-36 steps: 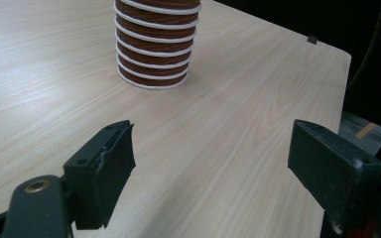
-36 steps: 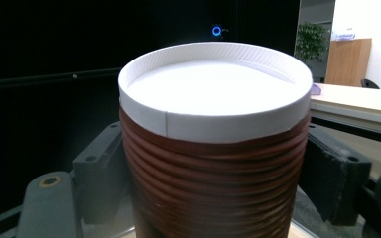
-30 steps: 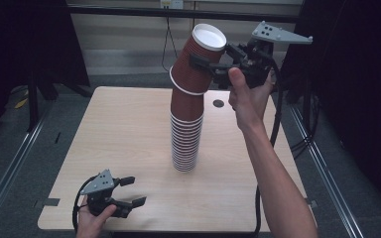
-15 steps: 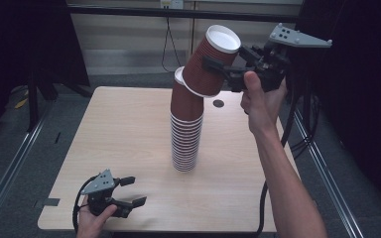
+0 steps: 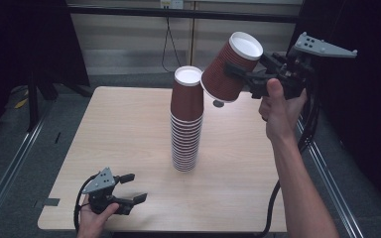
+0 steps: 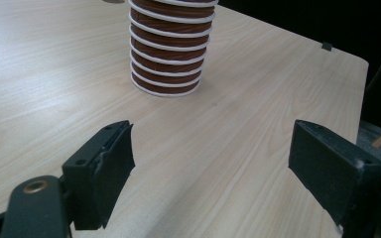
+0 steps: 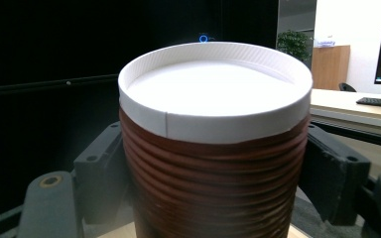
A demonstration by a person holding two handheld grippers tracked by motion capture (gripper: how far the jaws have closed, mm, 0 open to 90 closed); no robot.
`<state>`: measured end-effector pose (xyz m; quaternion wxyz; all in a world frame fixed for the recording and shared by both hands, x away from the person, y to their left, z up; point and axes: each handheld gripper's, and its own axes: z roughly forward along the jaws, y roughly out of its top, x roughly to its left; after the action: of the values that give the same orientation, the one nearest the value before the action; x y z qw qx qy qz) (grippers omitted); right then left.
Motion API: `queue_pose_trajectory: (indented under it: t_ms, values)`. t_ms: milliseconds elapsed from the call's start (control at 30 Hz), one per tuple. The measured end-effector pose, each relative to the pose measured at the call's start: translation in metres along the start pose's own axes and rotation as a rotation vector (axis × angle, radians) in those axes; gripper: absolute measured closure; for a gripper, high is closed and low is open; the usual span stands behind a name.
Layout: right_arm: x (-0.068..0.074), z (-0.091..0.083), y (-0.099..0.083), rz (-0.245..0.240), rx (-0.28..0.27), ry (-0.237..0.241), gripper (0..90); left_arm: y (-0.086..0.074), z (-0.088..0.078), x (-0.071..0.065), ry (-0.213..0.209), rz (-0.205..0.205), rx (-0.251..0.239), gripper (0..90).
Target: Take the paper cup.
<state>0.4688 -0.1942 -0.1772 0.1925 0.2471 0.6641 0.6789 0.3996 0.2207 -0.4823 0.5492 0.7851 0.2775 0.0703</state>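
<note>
Gripped light, crushable paper cup [image 5: 230, 69] mid-wall in right gripper [image 5: 248, 79], clear of stack [image 5: 186, 131]; left gripper [image 5: 131, 188] gaped empty.

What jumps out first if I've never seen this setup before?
A tall stack of brown paper cups stands upside down mid-table. Above and to its right, the right gripper holds one cup tilted in the air, clear of the stack. The left gripper rests empty at the near edge.

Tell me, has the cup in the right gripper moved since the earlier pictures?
Yes. The held cup has come off the stack and moved right of it, toward the table's right side.
</note>
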Motion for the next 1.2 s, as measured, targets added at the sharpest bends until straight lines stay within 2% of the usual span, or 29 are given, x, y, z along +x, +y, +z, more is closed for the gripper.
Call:
queue_pose_trajectory:
  t_ms: [133, 267, 300, 500, 733, 833, 900, 1000, 1167, 1200]
  values:
    - [-0.003, -0.008, -0.004, 0.001, 0.016, -0.014, 22.0, 0.000, 0.001, 0.000, 0.001, 0.000, 0.002, 17.4]
    - [-0.005, -0.014, -0.010, 0.006, 0.029, -0.024, 22.0, -0.002, 0.002, 0.000, 0.008, -0.040, -0.009, 17.5]
    - [-0.004, -0.015, -0.012, 0.006, 0.036, -0.024, 22.0, -0.002, 0.003, -0.001, 0.022, -0.035, -0.005, 17.5]
    - [-0.007, -0.017, -0.028, 0.014, 0.073, -0.022, 22.0, 0.000, 0.009, -0.003, 0.028, -0.005, 0.002, 17.5]
    - [-0.011, -0.018, -0.053, 0.046, 0.114, -0.017, 22.1, 0.005, 0.010, -0.005, 0.027, -0.003, -0.007, 17.2]
    - [-0.011, -0.019, -0.064, 0.052, 0.130, -0.013, 22.1, 0.008, 0.010, -0.005, 0.018, -0.012, -0.021, 16.4]
    - [-0.011, -0.020, -0.072, 0.061, 0.137, -0.009, 22.1, 0.010, 0.011, -0.005, -0.018, -0.009, -0.032, 15.6]
    - [-0.010, -0.020, -0.082, 0.069, 0.151, 0.000, 22.1, 0.015, 0.013, -0.008, -0.007, 0.009, -0.032, 15.7]
    - [-0.006, -0.018, -0.096, 0.075, 0.175, 0.010, 22.1, 0.020, 0.016, -0.009, -0.025, 0.017, -0.046, 15.8]
    - [-0.006, -0.017, -0.100, 0.074, 0.181, 0.015, 22.1, 0.021, 0.016, -0.008, -0.030, 0.008, -0.049, 15.9]
